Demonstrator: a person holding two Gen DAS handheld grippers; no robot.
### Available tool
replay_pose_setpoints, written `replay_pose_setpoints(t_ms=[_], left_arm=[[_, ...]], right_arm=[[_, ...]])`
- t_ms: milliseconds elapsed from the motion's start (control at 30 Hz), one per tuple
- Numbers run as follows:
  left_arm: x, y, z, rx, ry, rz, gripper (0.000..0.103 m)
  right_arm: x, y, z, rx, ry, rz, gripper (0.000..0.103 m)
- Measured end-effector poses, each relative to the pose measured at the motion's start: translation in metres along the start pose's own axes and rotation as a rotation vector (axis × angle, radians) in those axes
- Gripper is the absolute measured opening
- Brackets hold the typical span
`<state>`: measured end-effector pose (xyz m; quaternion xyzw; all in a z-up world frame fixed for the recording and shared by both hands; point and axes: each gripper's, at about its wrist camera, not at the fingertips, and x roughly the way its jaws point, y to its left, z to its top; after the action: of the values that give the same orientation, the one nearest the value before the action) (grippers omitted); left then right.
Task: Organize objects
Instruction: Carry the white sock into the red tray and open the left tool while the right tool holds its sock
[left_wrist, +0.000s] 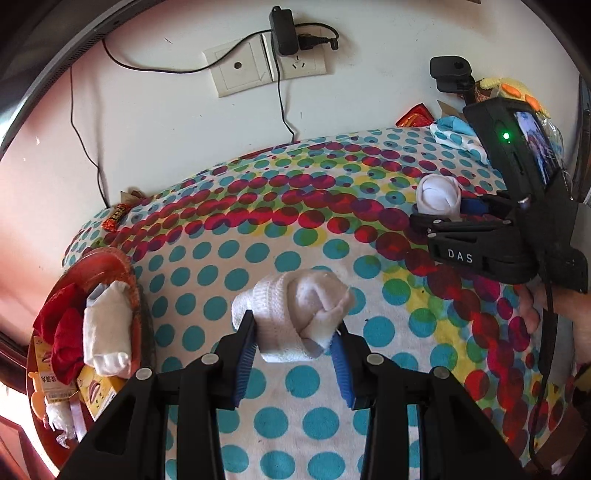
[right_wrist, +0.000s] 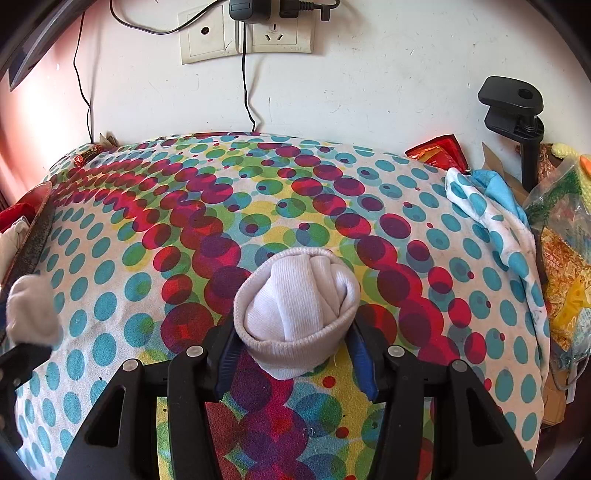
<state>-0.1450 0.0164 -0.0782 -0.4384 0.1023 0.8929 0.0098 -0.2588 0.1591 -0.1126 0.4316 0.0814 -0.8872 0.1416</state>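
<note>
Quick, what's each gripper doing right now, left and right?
Left gripper: shut on a rolled white sock bundle.
Right gripper: shut on another rolled white sock ball.

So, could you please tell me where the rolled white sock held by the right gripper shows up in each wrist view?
Left wrist view: the sock roll sits far right, above mid-height, clamped in the right gripper.
Right wrist view: the same sock roll sits centre, below mid-height, between that gripper's blue pads.
Shared landmark: the wall socket with its black plug, top centre in both.
</note>
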Motion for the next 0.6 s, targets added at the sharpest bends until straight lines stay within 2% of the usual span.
replay_pose_setpoints(t_ms=[67, 167, 300, 400, 533, 600], left_arm=[[-0.013, 0.007, -0.006, -0.01, -0.022, 0.038, 0.038], [-0.03, 0.021, -0.013, -0.04, -0.033, 0.042, 0.038], [-0.045, 0.043, -0.02, -0.053, -0.046, 0.13, 0.038], [-0.052, 0.071, -0.025, -0.124, -0.039, 0.125, 0.038], [-0.055, 0.105, -0.034, -0.193, -0.033, 0.188, 0.038], [-0.055, 0.124, -0.041, -0.243, -0.027, 0.189, 0.038]], right_arm=[[0.0, 0.0, 0.0, 0.001, 0.0, 0.001, 0.049], [0.0, 0.0, 0.0, -0.001, 0.0, -0.001, 0.049], [0.0, -0.001, 0.0, -0.003, 0.0, -0.004, 0.049], [0.0, 0.0, 0.0, -0.004, 0.0, -0.006, 0.049], [-0.001, 0.0, 0.0, -0.006, -0.001, -0.012, 0.049], [-0.001, 0.001, 0.0, -0.01, -0.001, -0.017, 0.049]])
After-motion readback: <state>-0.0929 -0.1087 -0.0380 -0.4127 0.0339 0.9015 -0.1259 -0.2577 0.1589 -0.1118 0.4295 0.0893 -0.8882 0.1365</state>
